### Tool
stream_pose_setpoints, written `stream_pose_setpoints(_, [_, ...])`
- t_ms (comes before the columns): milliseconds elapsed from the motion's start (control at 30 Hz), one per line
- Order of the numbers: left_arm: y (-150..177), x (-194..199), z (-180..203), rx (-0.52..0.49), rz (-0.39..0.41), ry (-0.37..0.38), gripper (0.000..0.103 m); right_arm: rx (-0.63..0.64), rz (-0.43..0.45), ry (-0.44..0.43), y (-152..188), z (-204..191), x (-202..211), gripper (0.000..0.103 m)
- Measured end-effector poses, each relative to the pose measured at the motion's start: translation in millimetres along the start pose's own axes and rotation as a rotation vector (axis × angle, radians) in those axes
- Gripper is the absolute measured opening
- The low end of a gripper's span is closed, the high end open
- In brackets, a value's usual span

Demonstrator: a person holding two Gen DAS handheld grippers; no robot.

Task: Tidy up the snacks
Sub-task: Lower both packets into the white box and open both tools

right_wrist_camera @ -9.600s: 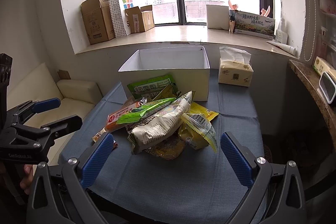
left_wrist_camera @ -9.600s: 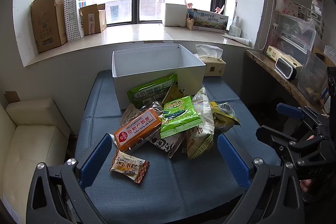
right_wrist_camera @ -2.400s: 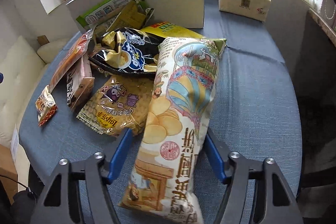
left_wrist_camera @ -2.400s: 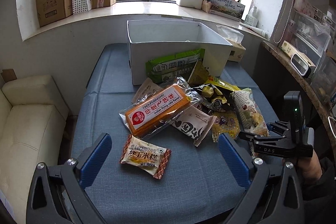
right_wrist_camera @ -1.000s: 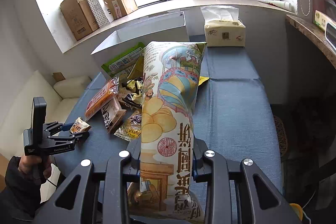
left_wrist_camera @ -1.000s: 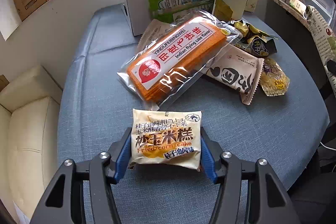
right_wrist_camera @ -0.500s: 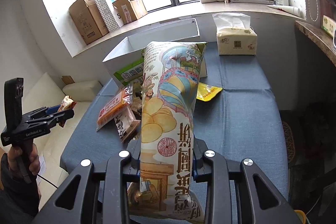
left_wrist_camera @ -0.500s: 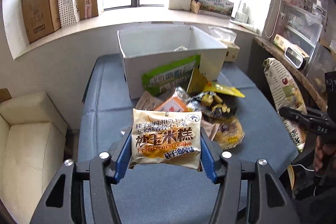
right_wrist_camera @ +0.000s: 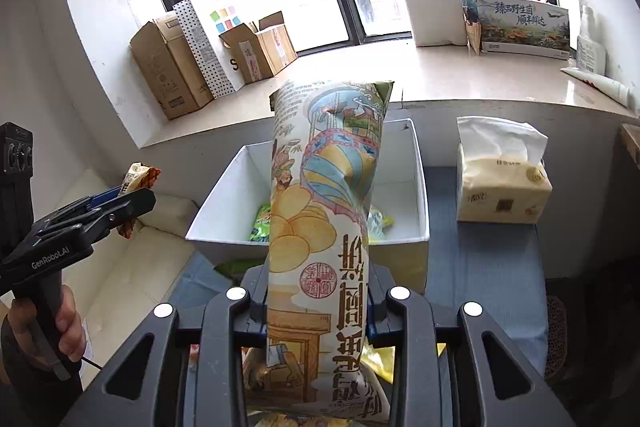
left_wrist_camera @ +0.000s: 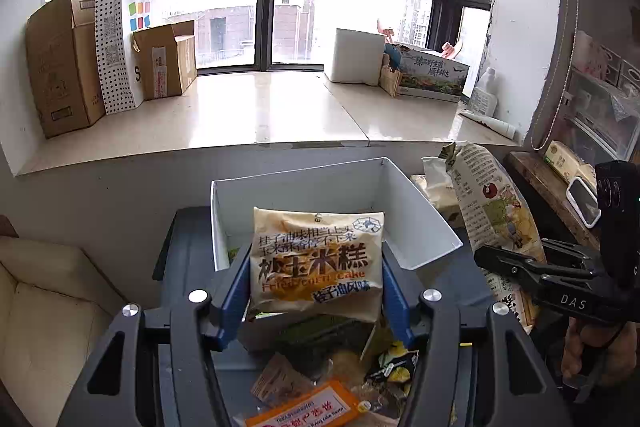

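Note:
My left gripper [left_wrist_camera: 314, 285] is shut on a fried corn cake packet [left_wrist_camera: 316, 261] and holds it in the air in front of the open white box [left_wrist_camera: 420, 227]. My right gripper [right_wrist_camera: 318, 301] is shut on a tall chip bag [right_wrist_camera: 324, 211], held upright above the near side of the white box [right_wrist_camera: 420, 187]. Green snack packets [right_wrist_camera: 260, 223] lie inside the box. The right gripper with its chip bag [left_wrist_camera: 496, 211] shows at the right of the left wrist view. The left gripper with the packet [right_wrist_camera: 138, 175] shows at the left of the right wrist view.
Loose snacks lie on the blue table below, among them an orange cake pack [left_wrist_camera: 308, 411] and a dark candy bag [left_wrist_camera: 394, 367]. A tissue box [right_wrist_camera: 502, 183] stands right of the white box. A cream sofa [left_wrist_camera: 48, 303] is at the left. Cardboard boxes [left_wrist_camera: 60, 63] stand on the windowsill.
Both grippers have risen and moved toward the white box with their snacks. The box now appears closer and directly behind each held item.

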State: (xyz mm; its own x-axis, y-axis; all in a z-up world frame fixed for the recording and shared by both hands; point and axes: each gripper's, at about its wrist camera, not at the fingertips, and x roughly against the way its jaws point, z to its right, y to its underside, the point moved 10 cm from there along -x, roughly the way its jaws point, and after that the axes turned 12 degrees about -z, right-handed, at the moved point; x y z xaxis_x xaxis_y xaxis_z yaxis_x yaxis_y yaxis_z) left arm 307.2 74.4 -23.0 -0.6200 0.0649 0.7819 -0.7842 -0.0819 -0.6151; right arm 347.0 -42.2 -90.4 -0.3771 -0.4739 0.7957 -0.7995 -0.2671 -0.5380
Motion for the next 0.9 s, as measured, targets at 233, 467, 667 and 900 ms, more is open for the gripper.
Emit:
stream_pose_setpoints(233, [-31.5,-65.7,-13.3,0.032,-0.083,-0.033,0.064,-0.059,-0.099,0.066,-62.2,37.8,-56.7,0.035])
stream_pose_setpoints(467, [-21.5,-94.7,-21.8,-0.021,-0.109,-0.136,0.103,-0.081,-0.053,0.138,-85.4,57.6,-70.7,0.103])
stream_pose_setpoints(667, [-9.2,-86.4,-24.8,-0.013,-0.104,-0.096,0.103,-0.086,0.005,0.14,-72.5,59.0,-51.0,0.103])
stream_pose_setpoints(900, [-2.8,-55.0,-21.2,-0.01,-0.066,-0.069,0.103,-0.037,0.074,0.095,-56.8,36.2,-16.1,0.103])
